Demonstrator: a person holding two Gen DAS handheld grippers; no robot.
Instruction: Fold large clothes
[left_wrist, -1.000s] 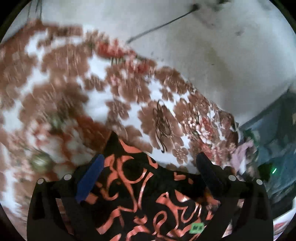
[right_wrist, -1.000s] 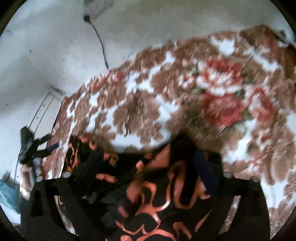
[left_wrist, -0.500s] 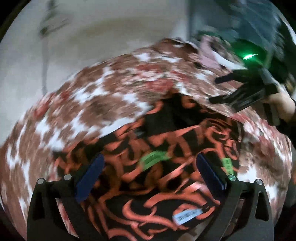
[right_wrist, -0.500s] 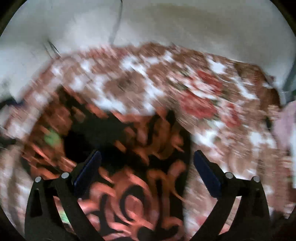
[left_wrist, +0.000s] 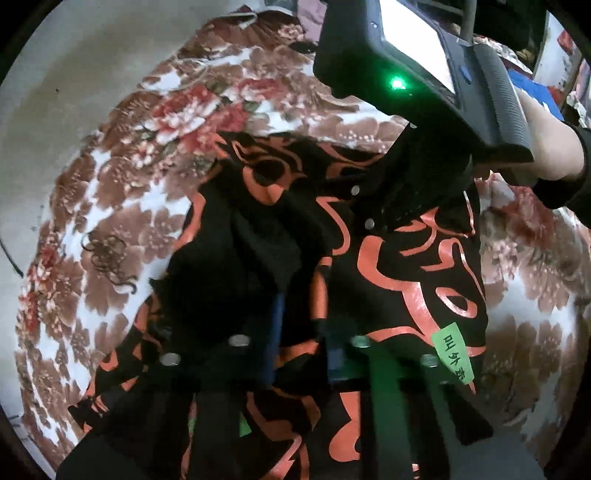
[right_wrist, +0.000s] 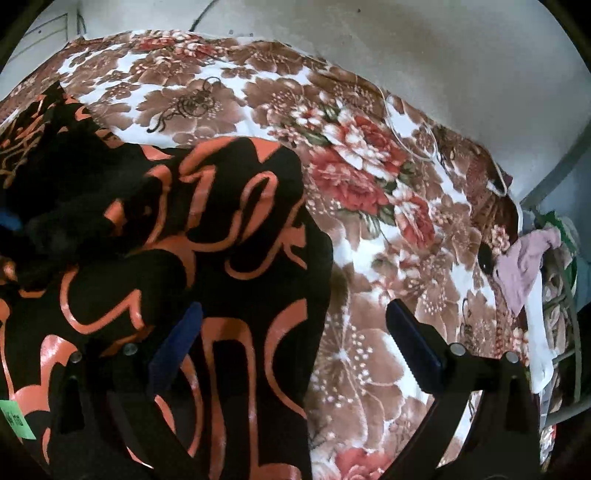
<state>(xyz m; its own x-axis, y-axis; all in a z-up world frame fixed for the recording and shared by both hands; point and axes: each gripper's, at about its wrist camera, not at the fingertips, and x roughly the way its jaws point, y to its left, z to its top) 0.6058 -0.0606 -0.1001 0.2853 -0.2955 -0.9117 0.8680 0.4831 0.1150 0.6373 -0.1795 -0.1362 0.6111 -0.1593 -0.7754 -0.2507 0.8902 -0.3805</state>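
Observation:
A black garment with orange swirl print (left_wrist: 406, 266) lies bunched on a floral blanket (left_wrist: 122, 206). My left gripper (left_wrist: 299, 332) is shut on a fold of the garment, its blue pads close together. A green paper tag (left_wrist: 452, 352) sticks to the cloth at the right. The right gripper's body with a green light (left_wrist: 397, 83) hovers over the garment's far side. In the right wrist view my right gripper (right_wrist: 291, 343) is open over the garment's (right_wrist: 221, 229) right edge, one blue pad (right_wrist: 177, 343) above the cloth, the other over the blanket (right_wrist: 369, 177).
A pale wall (right_wrist: 443, 55) runs behind the bed. Pink and white clothes (right_wrist: 524, 266) hang by a metal frame (right_wrist: 561, 166) at the right. A white cable (right_wrist: 402, 140) lies on the blanket. A green tag (right_wrist: 16, 421) shows at the lower left.
My left gripper has closed on a fold of the garment. The right gripper has swung over the garment's right edge and stays open. The garment now lies more bunched.

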